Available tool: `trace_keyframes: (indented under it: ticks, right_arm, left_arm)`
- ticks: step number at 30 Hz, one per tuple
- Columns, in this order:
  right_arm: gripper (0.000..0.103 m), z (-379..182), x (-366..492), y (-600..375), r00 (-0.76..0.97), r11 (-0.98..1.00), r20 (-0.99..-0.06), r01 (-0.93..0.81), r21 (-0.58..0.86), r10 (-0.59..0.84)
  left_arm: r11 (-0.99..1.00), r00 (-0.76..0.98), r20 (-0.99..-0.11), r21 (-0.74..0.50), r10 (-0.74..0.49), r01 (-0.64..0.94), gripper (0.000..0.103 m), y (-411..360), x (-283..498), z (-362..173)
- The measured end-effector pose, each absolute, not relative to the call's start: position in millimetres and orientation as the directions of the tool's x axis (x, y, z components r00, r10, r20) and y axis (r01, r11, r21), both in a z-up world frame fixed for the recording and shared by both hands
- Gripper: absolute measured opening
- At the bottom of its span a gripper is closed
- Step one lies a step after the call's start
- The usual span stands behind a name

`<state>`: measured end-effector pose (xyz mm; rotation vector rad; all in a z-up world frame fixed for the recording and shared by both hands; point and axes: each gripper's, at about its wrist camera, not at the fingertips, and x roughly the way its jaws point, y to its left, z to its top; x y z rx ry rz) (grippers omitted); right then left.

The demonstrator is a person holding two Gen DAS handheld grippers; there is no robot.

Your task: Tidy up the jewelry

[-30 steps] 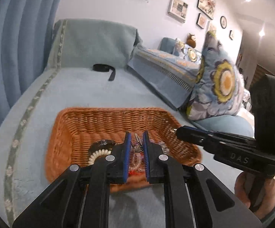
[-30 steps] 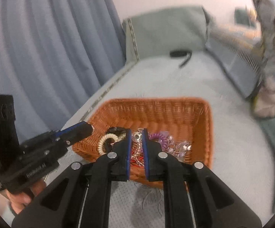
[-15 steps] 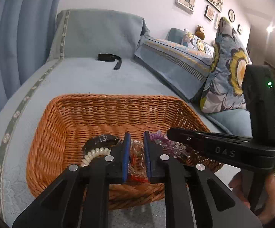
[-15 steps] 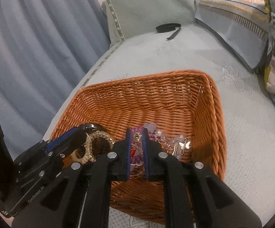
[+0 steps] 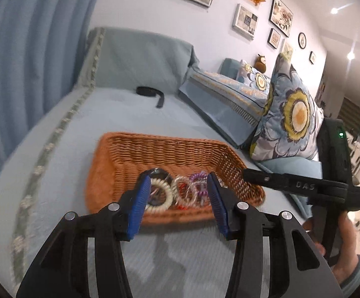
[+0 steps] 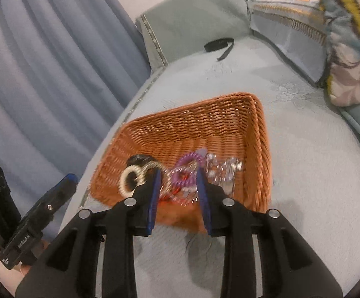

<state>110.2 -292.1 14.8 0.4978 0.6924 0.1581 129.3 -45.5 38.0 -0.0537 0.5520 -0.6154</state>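
An orange wicker basket (image 5: 155,149) (image 6: 192,124) sits on the pale blue sofa cover. At its near end lie a cream spiral band (image 5: 163,193) (image 6: 125,181), a purple spiral band (image 6: 190,164), a black band (image 6: 140,159), clear bead bracelets (image 5: 182,186) and silvery pieces (image 6: 224,171). My left gripper (image 5: 178,193) is open and empty, just short of the basket's near wall. My right gripper (image 6: 177,188) is open and empty above the near wall; it also shows in the left wrist view (image 5: 292,183).
A black strap (image 5: 152,93) (image 6: 219,44) lies far back on the sofa. Flowered cushions (image 5: 289,124) and a striped cushion (image 5: 229,99) stand to the right. A blue curtain (image 6: 43,74) hangs on the left.
Both grippers were shut on jewelry over the basket; both have opened and pulled back toward the near edge. The pieces now lie in the basket.
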Motion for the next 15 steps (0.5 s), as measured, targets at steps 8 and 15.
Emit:
trace_keyframes:
  ticks: [8,15]
  right_arm:
    - [0.056,23.7,17.0,-247.8,0.839,0.939,-0.514,0.01,0.343,0.179]
    - [0.072,16.0,-47.0,-213.2,0.909,0.988,-0.416,0.057,0.144,0.008]
  left_arm:
    - [0.866,0.748,-0.454,-0.127,-0.484,0.483,0.048,-19.6,56.2,39.3]
    - [0.913,0.81,-0.427,-0.123,-0.402,0.388,0.07,-3.9,12.5,19.5]
